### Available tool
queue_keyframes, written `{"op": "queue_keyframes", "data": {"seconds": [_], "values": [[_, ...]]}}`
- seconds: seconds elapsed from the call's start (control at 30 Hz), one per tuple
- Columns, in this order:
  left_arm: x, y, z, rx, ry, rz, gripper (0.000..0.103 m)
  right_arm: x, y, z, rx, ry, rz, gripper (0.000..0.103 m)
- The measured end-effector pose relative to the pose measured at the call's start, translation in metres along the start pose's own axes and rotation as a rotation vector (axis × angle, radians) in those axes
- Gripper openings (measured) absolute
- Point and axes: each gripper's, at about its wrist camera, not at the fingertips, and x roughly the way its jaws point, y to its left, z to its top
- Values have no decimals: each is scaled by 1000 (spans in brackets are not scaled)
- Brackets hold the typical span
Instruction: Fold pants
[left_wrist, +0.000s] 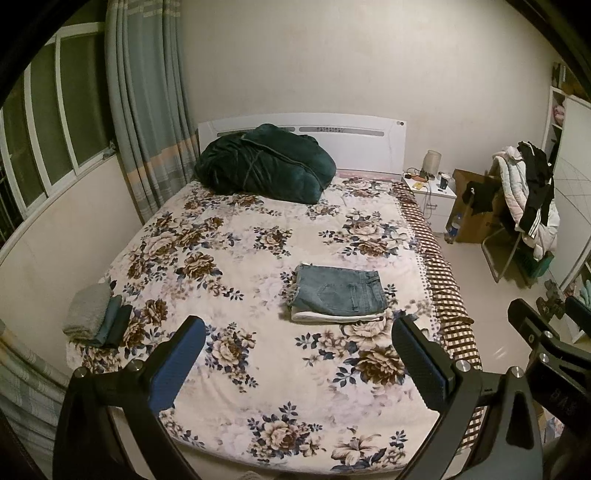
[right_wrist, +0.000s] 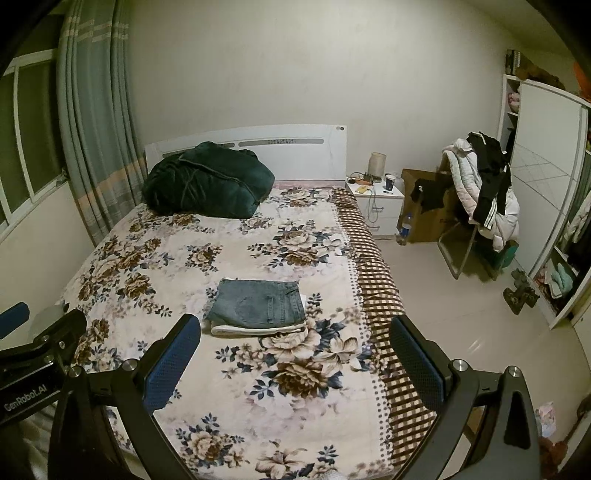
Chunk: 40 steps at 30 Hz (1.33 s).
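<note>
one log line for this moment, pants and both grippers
pants: folded, flat on bed | left gripper: open, empty, above bed | right gripper: open, empty, above bed

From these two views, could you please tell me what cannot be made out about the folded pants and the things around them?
- Folded jeans: how many layers lie underneath, hidden by the top fold in both views.
- White cloth beneath the jeans: only its edge shows; what it is cannot be told.
- Stack of folded clothes: in the right wrist view, mostly hidden behind the left gripper.
- Items on the nightstand: too small to identify.
</note>
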Motion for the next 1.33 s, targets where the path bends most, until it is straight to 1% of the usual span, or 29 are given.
{"op": "queue_keyframes", "data": {"seconds": [1.2, 1.33], "values": [[-3, 6, 2, -5, -5, -4, 103, 4, 1, 0, -5, 6, 12, 103], [-6, 10, 4, -3, -17, 4, 103, 4, 1, -1, -3, 5, 12, 103]]}}
